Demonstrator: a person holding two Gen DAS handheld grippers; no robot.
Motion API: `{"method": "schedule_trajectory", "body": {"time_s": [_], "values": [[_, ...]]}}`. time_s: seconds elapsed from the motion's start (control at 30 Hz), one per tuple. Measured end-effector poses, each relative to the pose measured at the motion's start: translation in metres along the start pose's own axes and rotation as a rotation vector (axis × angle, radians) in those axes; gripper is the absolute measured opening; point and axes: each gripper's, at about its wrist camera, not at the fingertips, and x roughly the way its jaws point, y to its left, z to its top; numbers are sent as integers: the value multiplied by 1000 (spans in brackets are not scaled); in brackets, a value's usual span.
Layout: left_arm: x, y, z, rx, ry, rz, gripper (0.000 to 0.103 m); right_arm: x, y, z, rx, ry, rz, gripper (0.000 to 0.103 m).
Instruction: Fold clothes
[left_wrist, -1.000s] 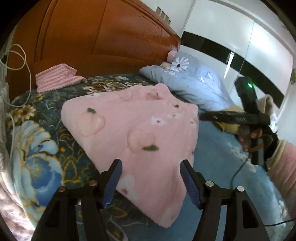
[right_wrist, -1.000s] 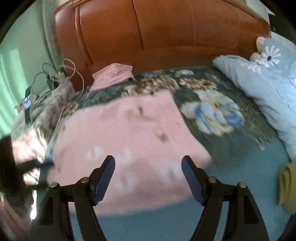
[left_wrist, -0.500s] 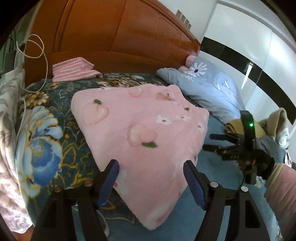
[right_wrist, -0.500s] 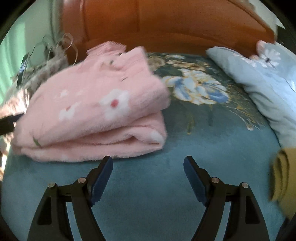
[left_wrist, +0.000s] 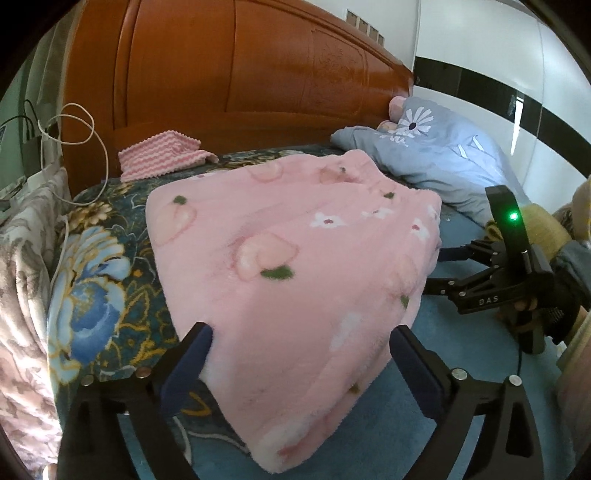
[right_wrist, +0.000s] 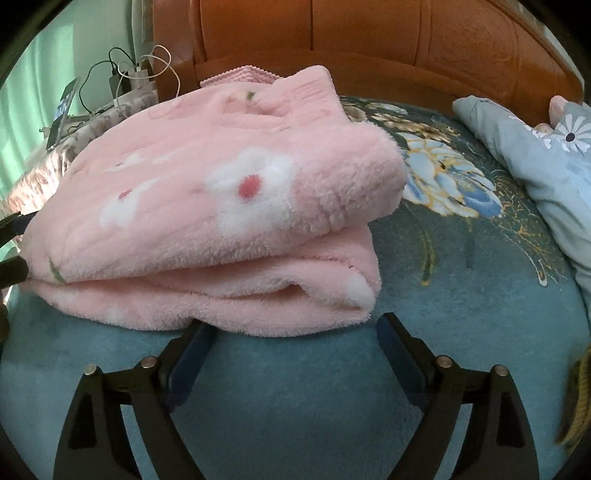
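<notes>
A pink fleece garment (left_wrist: 295, 258) with peach and flower prints lies folded in layers on the blue bedspread (left_wrist: 461, 350). My left gripper (left_wrist: 301, 334) hovers over its near corner; the jaws are opening wide, the corner lies between them and the pads do not press it. My right gripper (left_wrist: 433, 271) stands at the garment's right edge, a hand behind it. In the right wrist view the garment's (right_wrist: 221, 206) folded side fills the middle. My right gripper (right_wrist: 291, 326) sits low just before its bottom layer, jaws opening, with nothing pinched.
A pink striped cloth (left_wrist: 162, 158) lies by the wooden headboard (left_wrist: 240, 74). A grey-blue quilt (left_wrist: 443, 158) is bunched at the back right, and a yellow garment (left_wrist: 539, 221) lies to the right. Cables (left_wrist: 74, 122) hang at the left over a floral cover (left_wrist: 26, 277).
Both grippers have spread their jaws wider. The right one has sunk from above the garment to bed level at its edge. The left one has closed in on the near corner.
</notes>
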Motion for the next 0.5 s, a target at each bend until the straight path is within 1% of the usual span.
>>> {"method": "schedule_trajectory", "body": {"time_s": [0.17,0.2,0.23,0.37,0.5], "values": [[2,2,-1,-28,1,-17,103,1,3,-2,-11,-1,-28,93],[2,2,-1,-33,1,-18,103,1,3,-2,-13,0,-36,95],[2,1,-1,-35,1,-12,103,1,4,-3,-15,4,-45,97],[5,-3,-1,-20,7,19,103,0,4,-4,-10,5,-41,97],[7,-6,-1,-19,19,43,103,-1,7,-4,-21,3,-56,97]]}}
